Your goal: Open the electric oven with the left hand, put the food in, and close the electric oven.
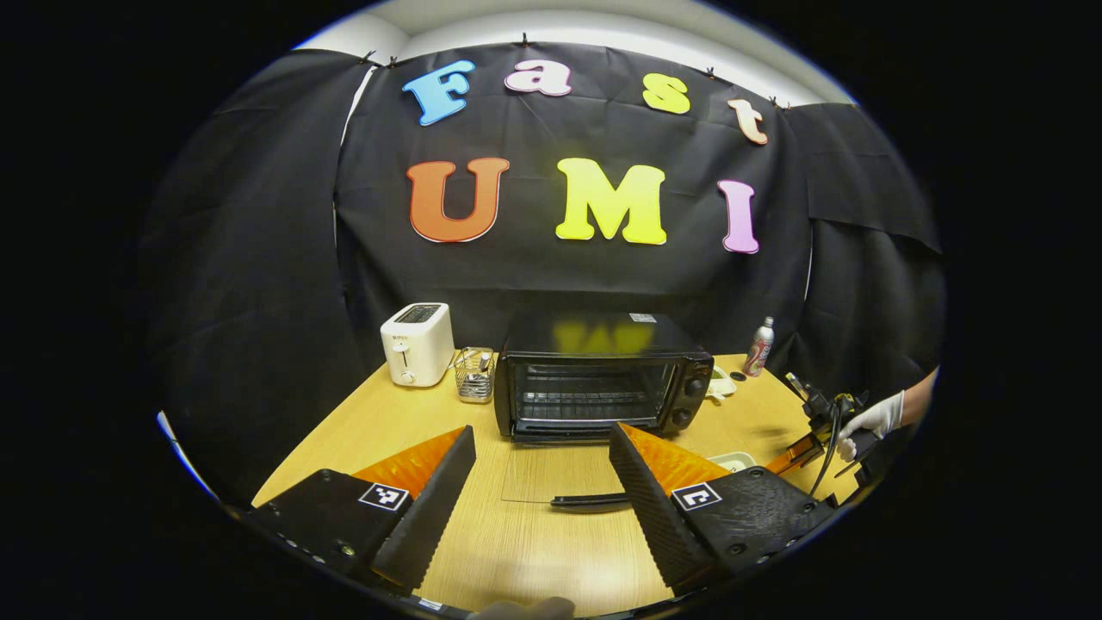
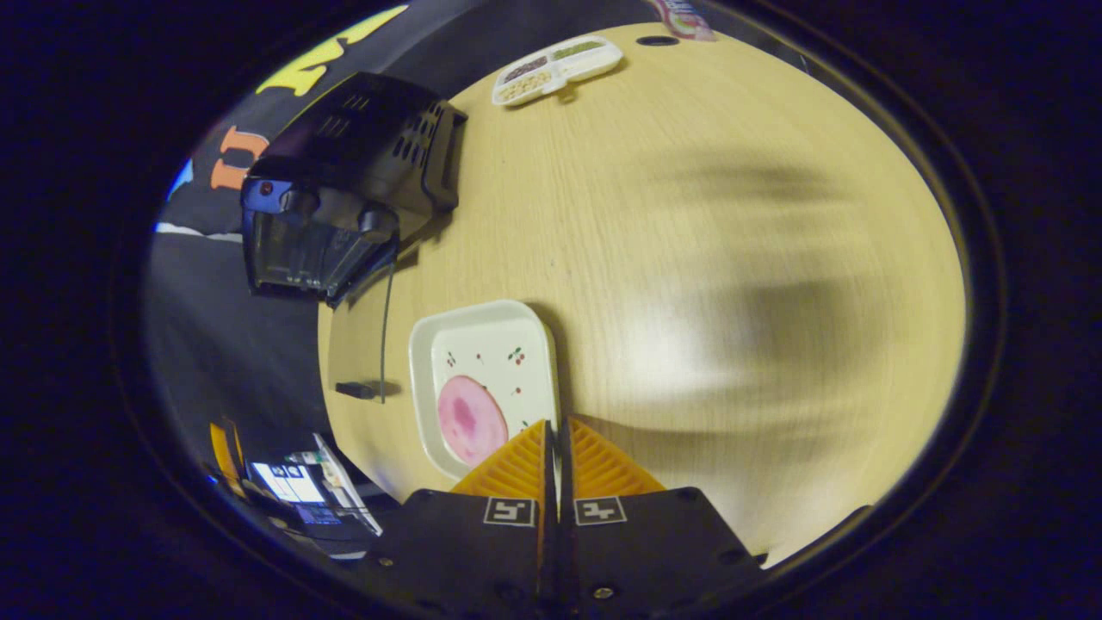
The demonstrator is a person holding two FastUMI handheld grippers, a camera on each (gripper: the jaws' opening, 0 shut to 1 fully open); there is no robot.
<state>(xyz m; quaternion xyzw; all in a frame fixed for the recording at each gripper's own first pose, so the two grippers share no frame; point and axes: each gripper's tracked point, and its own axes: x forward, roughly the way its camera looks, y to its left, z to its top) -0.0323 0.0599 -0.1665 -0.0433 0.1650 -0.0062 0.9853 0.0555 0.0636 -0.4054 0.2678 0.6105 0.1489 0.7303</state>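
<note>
The black electric oven [image 1: 603,379] stands mid-table with its glass door [image 1: 551,472] folded down flat and its racks showing. My left gripper [image 1: 542,430] hovers open just in front of that door with nothing between its fingers. In the right gripper view the oven [image 2: 344,189] sits at the upper left. A white square plate [image 2: 482,362] carries a pink round slice of food [image 2: 471,419]. My right gripper [image 2: 553,424] is shut on the plate's near rim. In the left gripper view a gloved hand [image 1: 874,419] holds that gripper at the far right.
A white toaster [image 1: 417,343] and a wire basket [image 1: 474,374] stand left of the oven. A can [image 1: 758,346] stands at the back right. A divided snack tray [image 2: 557,69] lies beyond the oven's right side. Bare wood spreads right of the plate.
</note>
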